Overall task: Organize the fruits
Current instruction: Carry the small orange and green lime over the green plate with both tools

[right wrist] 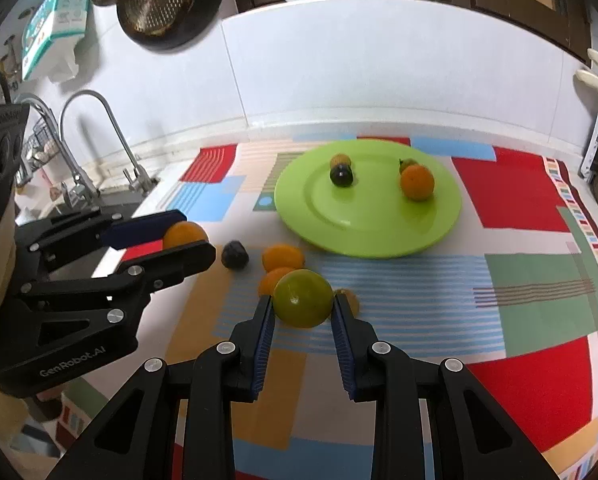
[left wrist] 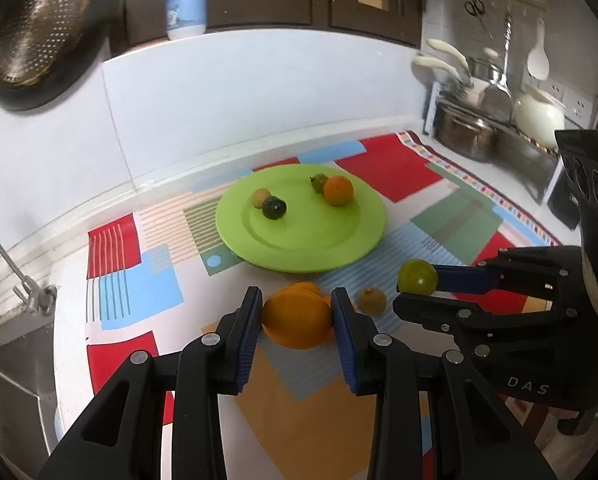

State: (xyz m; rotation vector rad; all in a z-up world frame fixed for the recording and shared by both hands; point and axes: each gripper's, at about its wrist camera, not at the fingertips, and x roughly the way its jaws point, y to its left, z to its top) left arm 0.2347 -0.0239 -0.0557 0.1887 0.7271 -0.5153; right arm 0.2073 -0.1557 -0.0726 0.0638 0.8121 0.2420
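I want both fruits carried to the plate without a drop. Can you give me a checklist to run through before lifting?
1. Left gripper pads on both sides of the orange: ok.
2. Right gripper pads on both sides of the green fruit: ok.
3. Grip firm enough: cannot tell.
4. Free space on the green plate: ok, front half bare.
5. Loose fruits near the path, such as the dark fruit: not ok.

— Left gripper (left wrist: 295, 316)?
— Matte black plastic linkages, silver round screws, blue ribbed pads (left wrist: 246, 340); "GenRobot.AI" in white lettering.
— Right gripper (right wrist: 303, 312)?
— Same build; "DAS" printed, round black ports on the housing.
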